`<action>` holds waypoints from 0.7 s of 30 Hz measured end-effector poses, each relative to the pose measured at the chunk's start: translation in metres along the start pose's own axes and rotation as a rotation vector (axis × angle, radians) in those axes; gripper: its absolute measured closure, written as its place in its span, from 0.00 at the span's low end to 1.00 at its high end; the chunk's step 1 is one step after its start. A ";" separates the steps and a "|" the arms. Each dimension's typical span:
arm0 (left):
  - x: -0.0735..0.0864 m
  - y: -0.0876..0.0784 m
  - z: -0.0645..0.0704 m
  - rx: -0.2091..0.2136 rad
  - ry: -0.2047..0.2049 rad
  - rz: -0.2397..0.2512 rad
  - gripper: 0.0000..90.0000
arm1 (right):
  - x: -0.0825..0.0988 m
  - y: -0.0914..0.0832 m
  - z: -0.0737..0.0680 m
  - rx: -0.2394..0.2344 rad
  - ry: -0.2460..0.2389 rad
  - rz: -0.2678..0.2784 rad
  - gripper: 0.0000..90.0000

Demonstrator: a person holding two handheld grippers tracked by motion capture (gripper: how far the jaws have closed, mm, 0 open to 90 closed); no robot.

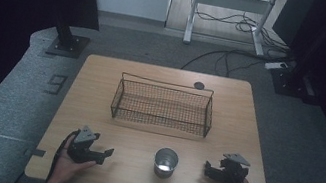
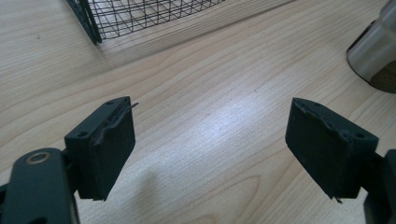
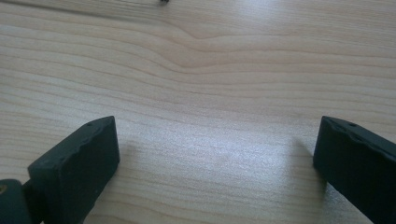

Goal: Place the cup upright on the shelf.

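Observation:
A shiny metal cup (image 1: 165, 162) stands upright near the table's front edge, midway between my two grippers. Behind it, in the middle of the table, sits a black wire basket (image 1: 163, 106) with nothing in it. My left gripper (image 1: 108, 153) rests low at the front left, open, its jaws wide apart over bare wood (image 2: 210, 135). The cup's side (image 2: 373, 56) shows at the upper right of the left gripper view, and a basket corner (image 2: 93, 23) at the top left. My right gripper (image 1: 206, 169) rests at the front right, open over bare wood (image 3: 217, 149).
The wooden table (image 1: 100, 90) has a small dark round disc (image 1: 198, 85) at its back edge. Beyond the table are dark stand bases (image 1: 65, 44), a white desk frame (image 1: 226, 11) and cables on the grey floor.

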State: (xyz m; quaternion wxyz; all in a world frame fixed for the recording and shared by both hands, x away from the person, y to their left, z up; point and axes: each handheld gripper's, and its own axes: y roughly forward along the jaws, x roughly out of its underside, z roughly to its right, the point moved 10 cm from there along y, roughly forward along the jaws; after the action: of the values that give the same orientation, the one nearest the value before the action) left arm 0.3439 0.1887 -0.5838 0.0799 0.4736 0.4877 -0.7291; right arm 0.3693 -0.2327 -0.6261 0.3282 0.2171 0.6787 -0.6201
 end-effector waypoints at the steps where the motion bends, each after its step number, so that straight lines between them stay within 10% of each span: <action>1: 0.000 0.000 0.000 -0.001 -0.001 -0.001 0.18 | 0.000 0.000 0.000 0.001 0.001 0.000 0.01; 21: -0.009 -0.009 0.007 0.041 -0.024 0.043 0.18 | 0.000 -0.001 0.002 0.006 0.003 0.007 0.03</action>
State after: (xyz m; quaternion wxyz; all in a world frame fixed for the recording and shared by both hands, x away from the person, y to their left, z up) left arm 0.3391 0.1850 -0.5707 0.0918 0.4770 0.4614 -0.7424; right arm 0.3684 -0.2346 -0.6254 0.3287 0.2213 0.6765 -0.6208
